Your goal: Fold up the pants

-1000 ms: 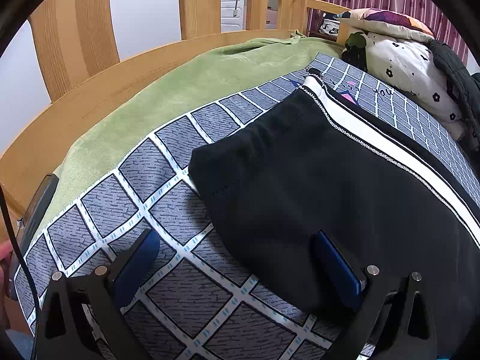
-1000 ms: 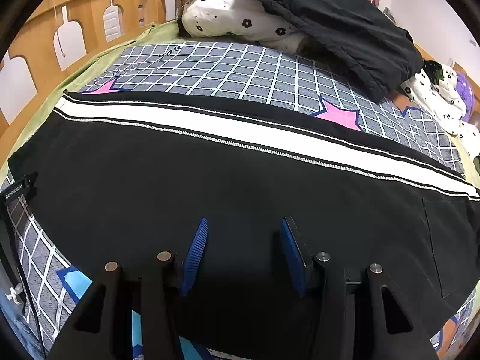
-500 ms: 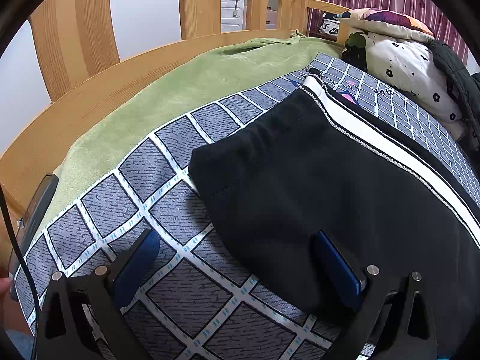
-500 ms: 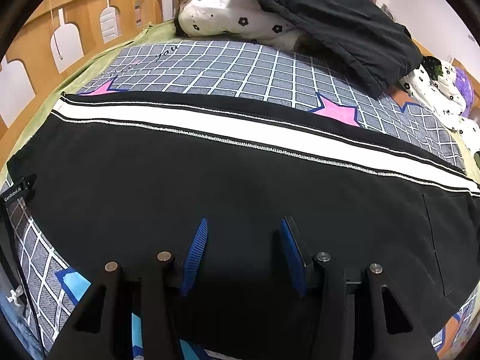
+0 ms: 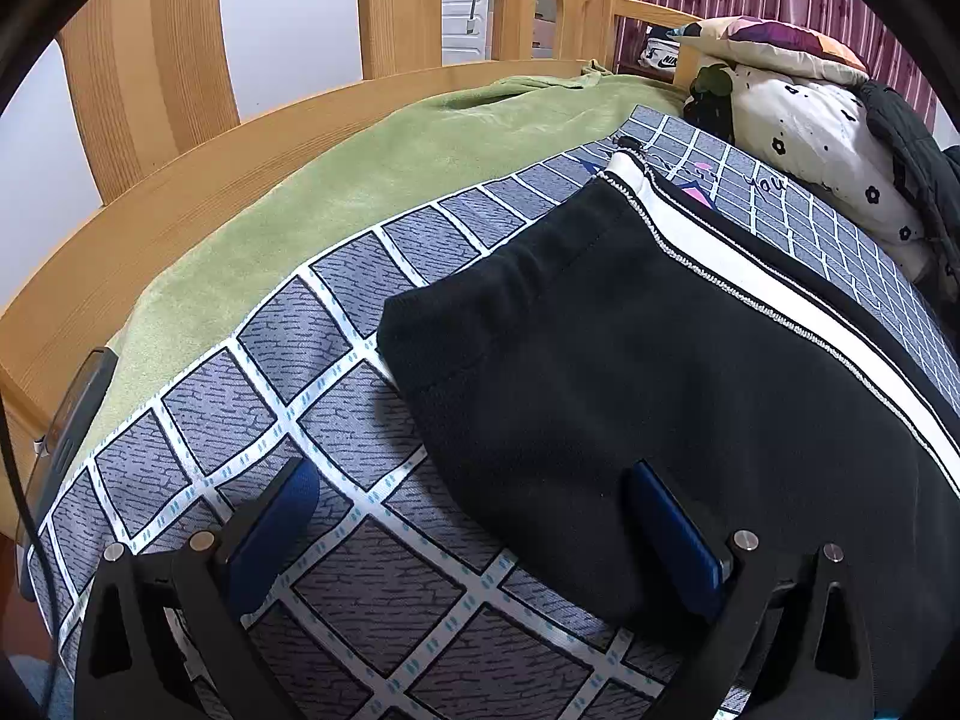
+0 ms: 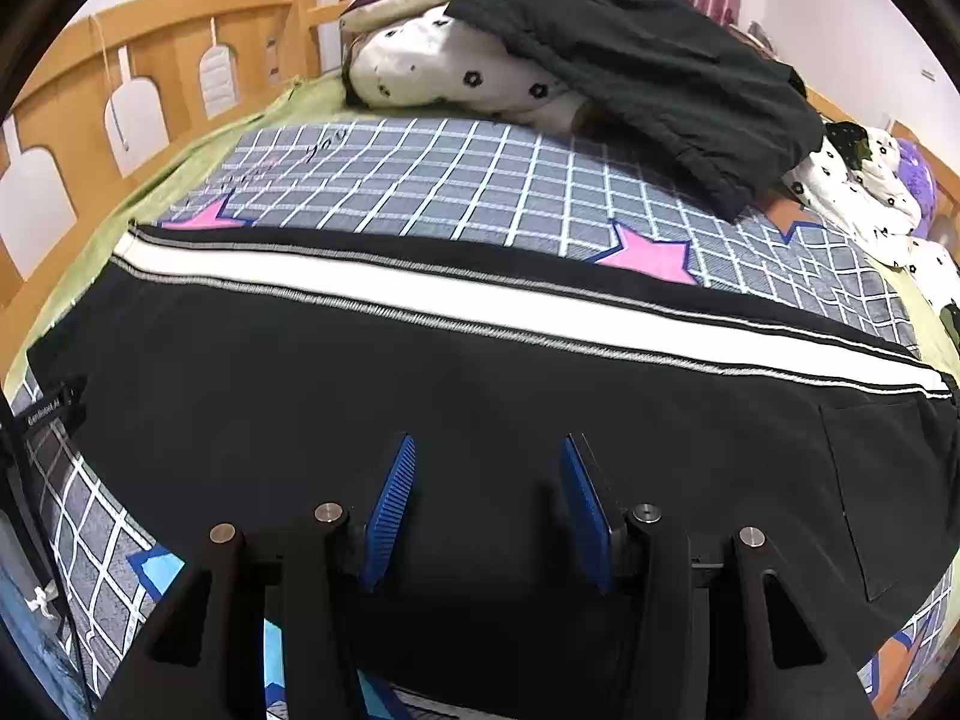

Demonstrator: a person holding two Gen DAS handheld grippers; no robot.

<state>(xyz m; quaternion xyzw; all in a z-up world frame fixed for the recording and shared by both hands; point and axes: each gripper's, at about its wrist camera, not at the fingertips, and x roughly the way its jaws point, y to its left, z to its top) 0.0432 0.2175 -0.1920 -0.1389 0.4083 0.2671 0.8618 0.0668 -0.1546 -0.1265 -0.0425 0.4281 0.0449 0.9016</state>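
Observation:
Black pants (image 6: pixel 456 384) with a white side stripe lie flat across the grid-pattern bedspread (image 6: pixel 480 180). In the left wrist view the pants' leg end (image 5: pixel 540 324) lies ahead. My left gripper (image 5: pixel 474 504) is open wide, its left finger over the bedspread and its right finger over the black cloth near the hem corner. My right gripper (image 6: pixel 486 480) is open above the middle of the near edge of the pants, nothing between its pads.
A wooden bed rail (image 5: pixel 240 138) and a green blanket (image 5: pixel 360 180) run along the left. Floral pillows (image 6: pixel 468 72) with a dark jacket (image 6: pixel 648 72) on them lie at the head. A phone (image 5: pixel 72 408) rests by the rail.
The right gripper has risen and drawn back a little, so more of the bed shows. The left gripper has not moved.

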